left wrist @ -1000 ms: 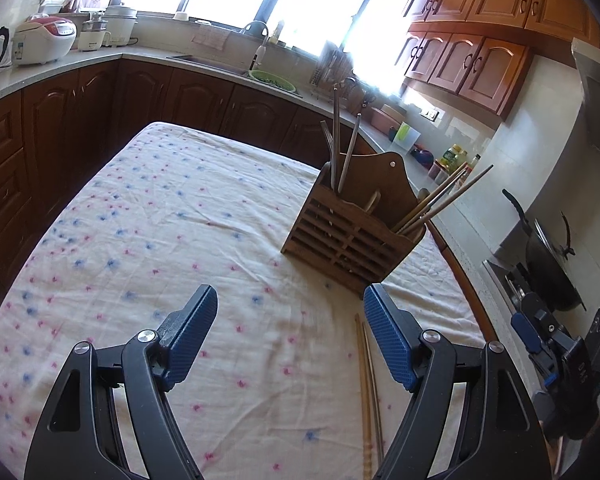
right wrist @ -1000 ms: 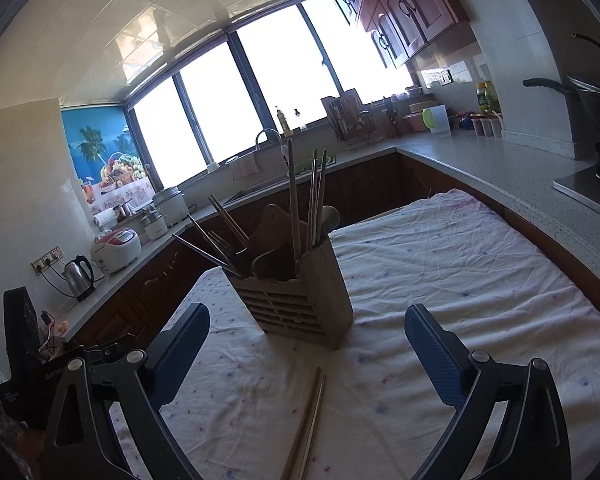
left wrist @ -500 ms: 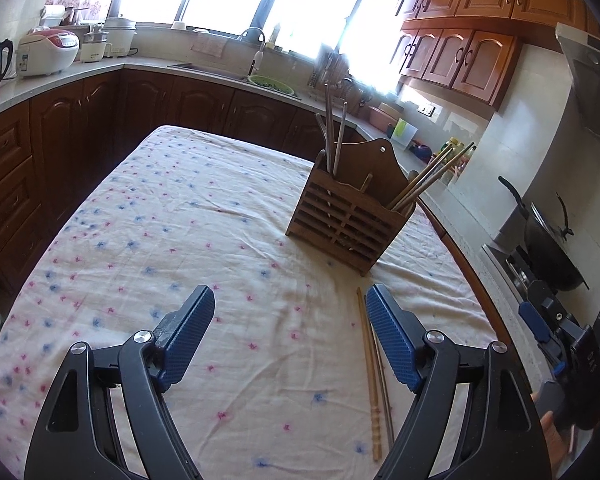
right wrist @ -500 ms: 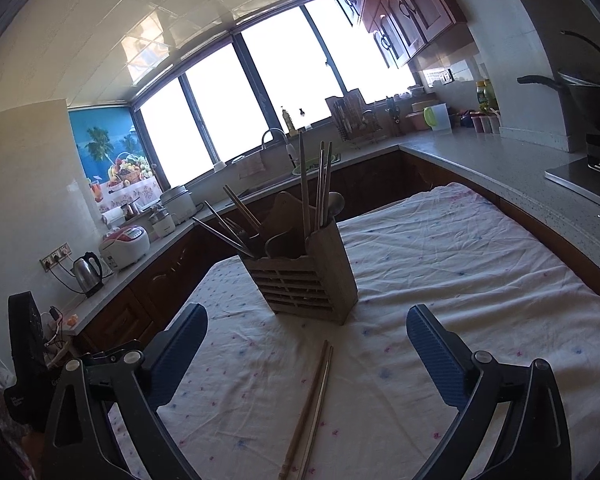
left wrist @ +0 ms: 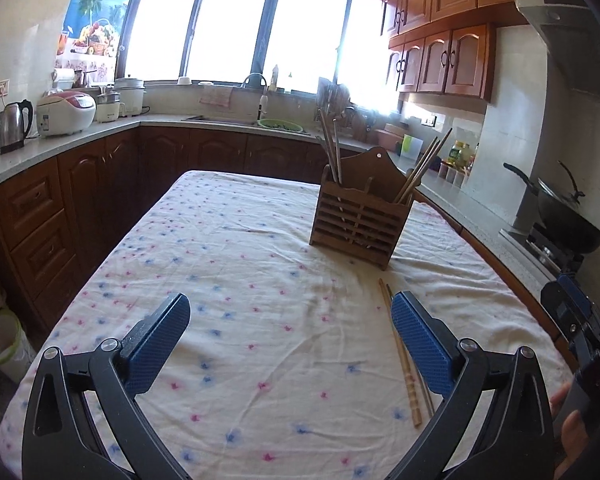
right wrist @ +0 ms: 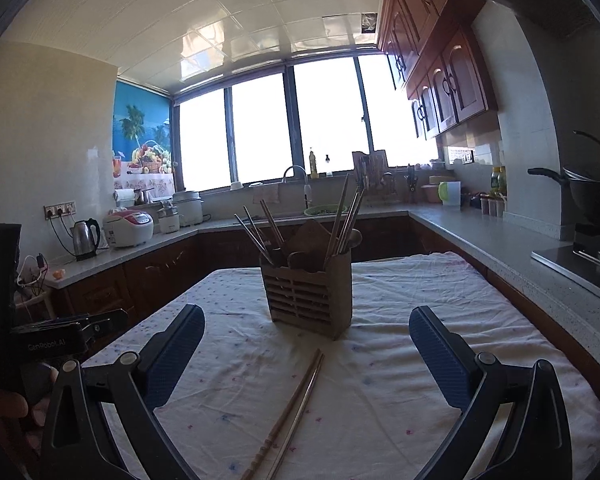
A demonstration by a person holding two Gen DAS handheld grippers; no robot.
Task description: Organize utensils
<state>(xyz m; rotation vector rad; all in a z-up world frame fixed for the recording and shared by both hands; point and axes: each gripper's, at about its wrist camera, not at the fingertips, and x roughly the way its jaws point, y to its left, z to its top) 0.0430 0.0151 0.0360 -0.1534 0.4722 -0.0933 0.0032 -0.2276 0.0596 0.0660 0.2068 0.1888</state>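
Kitchen; cloth-covered surface (left wrist: 260, 280). Left hand-held gripper (left wrist: 290, 340) tilted down, jaws opening, nothing between. Right hand-held gripper (right wrist: 306, 354) near level, jaws apart, above chopsticks (right wrist: 296, 396) lying before wooden utensil holder (right wrist: 310, 292).

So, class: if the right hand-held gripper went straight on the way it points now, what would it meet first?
Probably the pair of chopsticks lying on the tablecloth between its open jaws; the wooden utensil holder stands beyond. Depth is uncertain.
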